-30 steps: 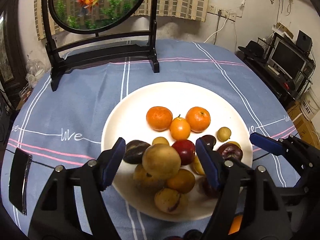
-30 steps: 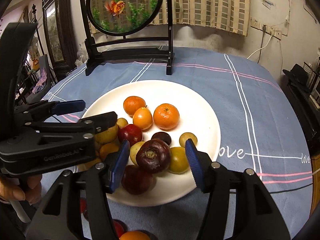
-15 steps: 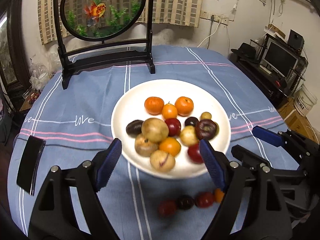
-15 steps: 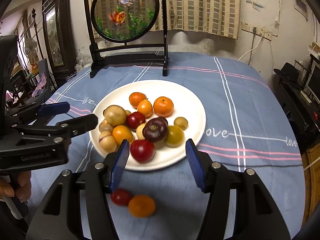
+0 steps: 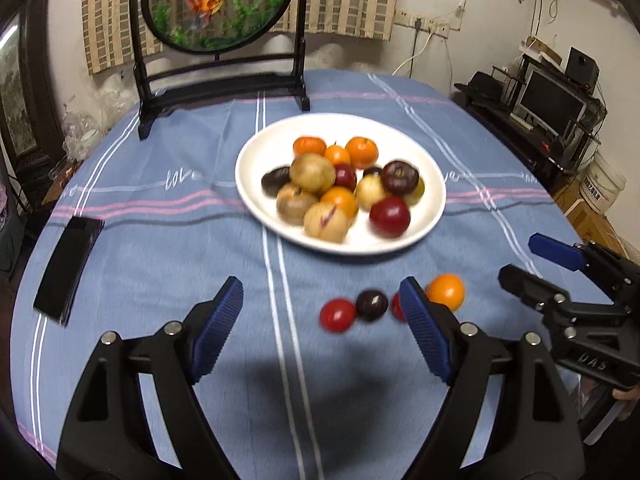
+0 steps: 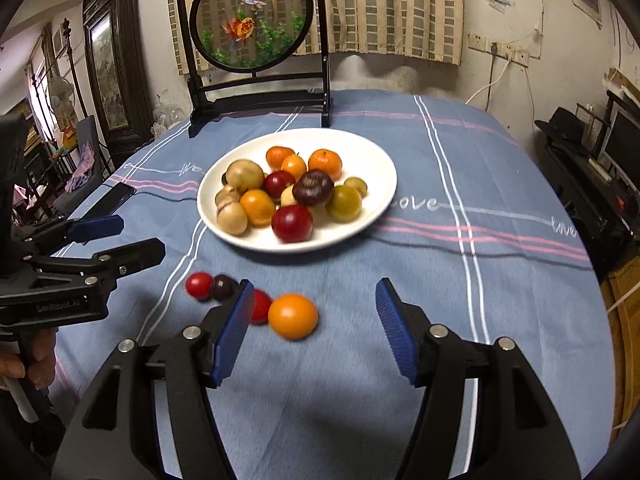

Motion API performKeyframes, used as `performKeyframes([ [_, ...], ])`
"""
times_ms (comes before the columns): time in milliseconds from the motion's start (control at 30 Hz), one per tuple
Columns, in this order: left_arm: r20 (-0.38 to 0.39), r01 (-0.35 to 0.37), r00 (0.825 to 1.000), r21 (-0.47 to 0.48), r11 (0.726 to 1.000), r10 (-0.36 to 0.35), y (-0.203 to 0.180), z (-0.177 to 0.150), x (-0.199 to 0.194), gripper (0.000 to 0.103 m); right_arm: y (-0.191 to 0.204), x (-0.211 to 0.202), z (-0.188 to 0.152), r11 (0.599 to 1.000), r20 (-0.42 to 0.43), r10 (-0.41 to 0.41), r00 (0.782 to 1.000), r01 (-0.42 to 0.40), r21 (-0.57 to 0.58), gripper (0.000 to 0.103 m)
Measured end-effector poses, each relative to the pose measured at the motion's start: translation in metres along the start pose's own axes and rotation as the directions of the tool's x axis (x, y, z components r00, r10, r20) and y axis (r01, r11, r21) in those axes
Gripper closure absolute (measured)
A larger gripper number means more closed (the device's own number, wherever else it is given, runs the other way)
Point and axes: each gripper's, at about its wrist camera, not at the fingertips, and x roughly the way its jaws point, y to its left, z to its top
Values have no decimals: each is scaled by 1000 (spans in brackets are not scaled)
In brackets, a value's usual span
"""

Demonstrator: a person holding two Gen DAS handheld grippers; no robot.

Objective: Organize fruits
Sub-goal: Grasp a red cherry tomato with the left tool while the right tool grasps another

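Note:
A white plate (image 5: 256, 194) (image 6: 376, 196) holds several fruits: oranges, red and dark plums, yellow-brown fruits. In front of it on the blue cloth lie a red fruit (image 5: 337, 314) (image 6: 199, 285), a dark plum (image 5: 371, 305) (image 6: 222, 287), another red fruit (image 6: 261, 306) partly hidden by a finger, and an orange (image 5: 445, 291) (image 6: 293, 316). My left gripper (image 5: 322, 328) is open and empty, near the loose fruits. My right gripper (image 6: 316, 328) is open and empty, just behind the orange. Each gripper shows in the other's view (image 5: 552, 268) (image 6: 116, 240).
A black phone (image 5: 69, 265) lies on the cloth at the left. A round goldfish screen on a black stand (image 5: 220, 40) (image 6: 256, 52) stands at the table's back. Furniture and a monitor (image 5: 552, 104) stand to the right of the table.
Both grippers have pulled back and up from the plate towards the table's near edge. The loose fruits on the cloth have come into view between the fingers.

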Motion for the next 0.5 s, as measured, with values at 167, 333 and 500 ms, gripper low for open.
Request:
performKeyframes([
  [167, -39, -10, 999, -11, 1000, 9, 3, -17, 8, 21, 0, 0, -17, 1000, -21, 22, 1000, -21, 15, 40],
  [333, -82, -14, 997, 12, 1000, 15, 2, -33, 23, 21, -3, 1, -27, 1000, -39, 22, 999, -22, 22, 40],
  [500, -100, -16, 995, 21, 1000, 18, 4, -39, 37, 21, -5, 7, -31, 1000, -57, 21, 998, -19, 23, 40],
])
